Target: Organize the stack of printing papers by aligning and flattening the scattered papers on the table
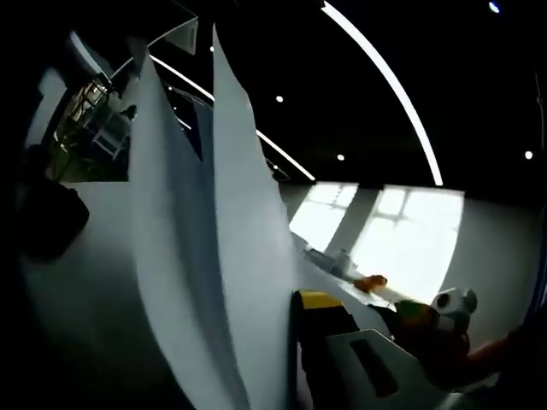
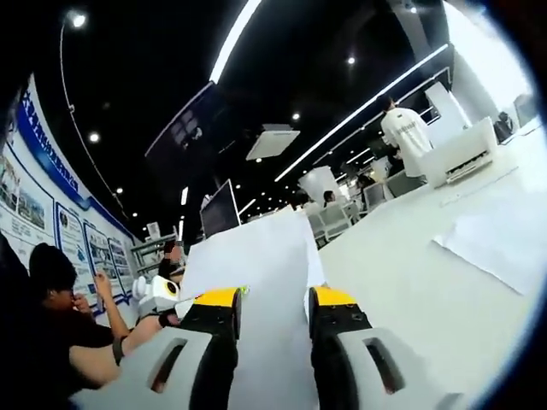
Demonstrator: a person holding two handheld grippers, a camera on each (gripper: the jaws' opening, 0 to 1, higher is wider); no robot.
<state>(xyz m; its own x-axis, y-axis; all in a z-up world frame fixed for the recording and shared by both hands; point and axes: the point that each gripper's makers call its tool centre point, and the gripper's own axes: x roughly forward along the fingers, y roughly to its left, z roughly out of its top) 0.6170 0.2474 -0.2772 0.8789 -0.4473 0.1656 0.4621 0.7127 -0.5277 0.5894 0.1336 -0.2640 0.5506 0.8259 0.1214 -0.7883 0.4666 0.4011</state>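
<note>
A stack of white printing papers (image 1: 231, 256) rises on edge through the left gripper view. It lies tight against the yellow-tipped jaw of my left gripper (image 1: 295, 312), which is shut on it; the other jaw is hidden behind the sheets. In the right gripper view the same papers (image 2: 256, 256) face the camera, running up between and behind the two yellow-tipped jaws of my right gripper (image 2: 273, 303). Those jaws stand apart, so it is open. My left gripper (image 2: 158, 295) sits at the papers' left edge. My right gripper (image 1: 432, 320) shows low on the right.
A loose sheet (image 2: 504, 243) lies flat on the white table (image 2: 402, 273) to the right. A white box-like machine (image 2: 461, 154) stands at the table's far end, with a person in white (image 2: 406, 128) behind it. A seated person in black (image 2: 51, 333) is on the left.
</note>
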